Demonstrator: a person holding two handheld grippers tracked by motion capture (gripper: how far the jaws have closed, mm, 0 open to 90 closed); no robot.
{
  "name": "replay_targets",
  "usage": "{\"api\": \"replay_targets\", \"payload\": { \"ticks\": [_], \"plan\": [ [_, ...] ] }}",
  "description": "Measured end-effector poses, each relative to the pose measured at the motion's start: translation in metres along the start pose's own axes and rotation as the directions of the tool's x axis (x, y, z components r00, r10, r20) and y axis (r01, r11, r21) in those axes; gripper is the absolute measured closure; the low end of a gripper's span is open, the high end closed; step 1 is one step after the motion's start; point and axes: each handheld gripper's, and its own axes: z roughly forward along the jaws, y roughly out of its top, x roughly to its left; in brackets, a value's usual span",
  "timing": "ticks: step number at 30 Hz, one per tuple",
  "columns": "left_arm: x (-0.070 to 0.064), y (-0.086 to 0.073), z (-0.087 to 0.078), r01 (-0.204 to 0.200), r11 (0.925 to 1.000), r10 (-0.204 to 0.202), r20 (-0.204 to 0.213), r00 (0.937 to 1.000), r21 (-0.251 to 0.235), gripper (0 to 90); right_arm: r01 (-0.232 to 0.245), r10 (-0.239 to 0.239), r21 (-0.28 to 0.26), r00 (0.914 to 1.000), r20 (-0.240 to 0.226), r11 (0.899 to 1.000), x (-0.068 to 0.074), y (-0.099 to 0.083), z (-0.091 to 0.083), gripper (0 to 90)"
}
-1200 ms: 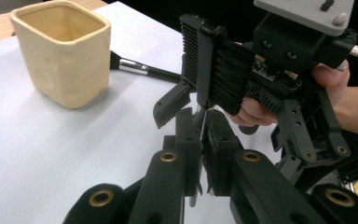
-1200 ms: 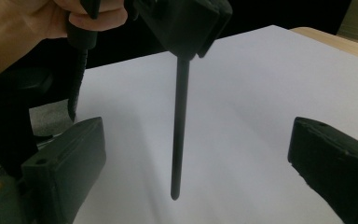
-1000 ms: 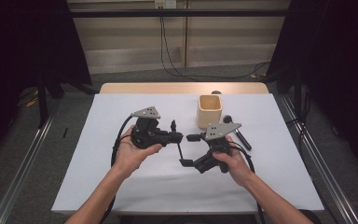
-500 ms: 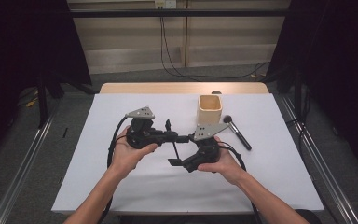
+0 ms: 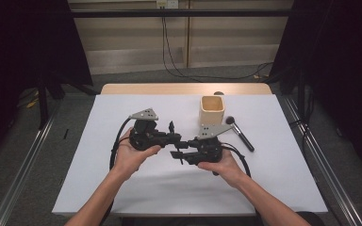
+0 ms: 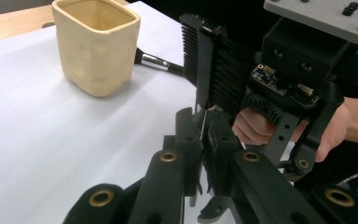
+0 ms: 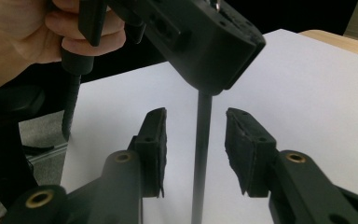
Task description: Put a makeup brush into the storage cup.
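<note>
1. White sheet covers the table; a bare wooden strip shows at the far edge. Grey floor, dark curtains on both sides, cables along the back wall.
2. Cream square cup stands upright on the far right part of the sheet. A makeup brush lies flat just to its right, apart from the cup.
3. Left gripper is held above the middle of the sheet, pointing toward the right gripper. The two meet nose to nose.
4. Left gripper view: the jaws are nearly closed, pads pinching a thin dark rod between them. The rod runs up toward the right gripper's body close ahead. Cup and brush lie beyond, at upper left.
5. Right gripper view: the jaws stand wide apart. The thin rod runs upright through the gap, touching neither pad. The left gripper's body hangs just above, with the rod's top end under it.
6. What the rod is cannot be told from any view.
</note>
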Motion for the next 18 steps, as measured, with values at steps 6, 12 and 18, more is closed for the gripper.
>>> {"api": "replay_targets", "payload": {
  "ticks": [6, 12, 18],
  "plan": [
    [0.0005, -0.0006, 0.0012, 0.0, 1.0, 0.0, -0.002, 1.0, 0.003, 85.6, -0.015, 0.015, 0.004, 0.9998, 0.015, 1.0, -0.0033, -0.0004, 0.0003, 64.6],
    [0.0012, -0.0006, -0.0003, -0.013, 0.9999, 0.013, -0.02, 0.9997, -0.006, 85.6, -0.009, 0.009, -0.002, 1.0, 0.002, 1.0, -0.0031, 0.0003, -0.0011, 75.9],
    [0.0011, -0.001, 0.0011, -0.017, 0.9998, 0.017, -0.013, 0.9998, -0.008, 85.6, 0.002, -0.002, -0.019, 1.0, 0.005, 1.0, -0.0025, 0.0014, -0.0021, 80.1]
  ]
}}
